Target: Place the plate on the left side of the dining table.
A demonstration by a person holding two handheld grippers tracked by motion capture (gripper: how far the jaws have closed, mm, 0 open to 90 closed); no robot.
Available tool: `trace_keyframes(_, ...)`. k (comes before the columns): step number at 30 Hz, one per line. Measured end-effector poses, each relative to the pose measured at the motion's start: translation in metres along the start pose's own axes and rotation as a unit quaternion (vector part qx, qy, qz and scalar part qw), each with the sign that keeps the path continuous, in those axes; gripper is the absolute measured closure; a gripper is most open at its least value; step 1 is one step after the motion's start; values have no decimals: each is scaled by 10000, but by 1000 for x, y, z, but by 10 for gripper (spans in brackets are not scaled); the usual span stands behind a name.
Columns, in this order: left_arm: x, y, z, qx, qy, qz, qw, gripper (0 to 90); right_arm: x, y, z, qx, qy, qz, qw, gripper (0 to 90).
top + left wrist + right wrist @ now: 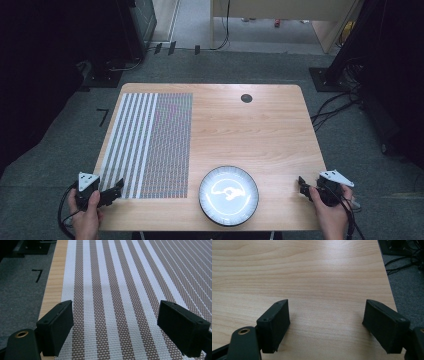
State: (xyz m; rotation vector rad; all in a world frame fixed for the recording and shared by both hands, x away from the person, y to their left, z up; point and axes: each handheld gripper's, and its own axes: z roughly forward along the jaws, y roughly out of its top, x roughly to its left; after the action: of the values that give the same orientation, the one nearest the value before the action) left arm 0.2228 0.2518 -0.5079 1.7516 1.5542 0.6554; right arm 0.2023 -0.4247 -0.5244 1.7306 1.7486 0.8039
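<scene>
A striped woven placemat (pixel 150 145) lies flat on the left part of the wooden table (pixel 260 130); its white and brown stripes (pixel 120 290) run away from me in the left gripper view. A round dark-rimmed plate (pixel 229 195) sits near the front edge, right of the mat. My left gripper (pixel 116 189) hovers at the mat's near left corner, jaws wide open with nothing between them (pixel 115 327). My right gripper (pixel 301 184) is held at the table's front right edge, right of the plate, open over bare wood (pixel 325 322).
A small dark round grommet (pixel 246 98) is set in the table near its far edge. Grey carpet surrounds the table, with cables (pixel 335 107) at the right and dark equipment at the back left. A black mark (pixel 38 275) is on the floor left of the table.
</scene>
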Motion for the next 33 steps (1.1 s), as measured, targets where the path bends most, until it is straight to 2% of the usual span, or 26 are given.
trace_keyframes(4, 1, 1, -2, -109, -129, -127, 9998, 134, 0, 1, 1, 21, 17, -18, 10000, 172)
trace_keyframes(8, -2, 4, -6, -212, -78, -190, 9996, 134, 1, 2, 2, 59, 2, -4, 10000, 137)
trace_keyframes(11, -4, 5, -8, -254, -134, -239, 9993, 125, 2, 2, 3, 69, -15, 11, 10000, 134)
trace_keyframes(19, -11, 9, -10, -323, -246, -225, 9989, 120, 3, 2, 0, 122, -25, 14, 9999, 144)
trace_keyframes(21, -12, 9, -11, -323, -255, -211, 9989, 120, 5, 3, -2, 123, -125, -26, 9998, 144)
trace_keyframes(25, -17, 10, -11, -330, -334, -196, 9987, 120, 8, 6, -8, -13, -43, 87, 10000, 145)
trace_keyframes(33, -27, 11, -11, -332, -457, -154, 9983, 120, 19, 10, -18, -202, 33, 45, 9998, 145)
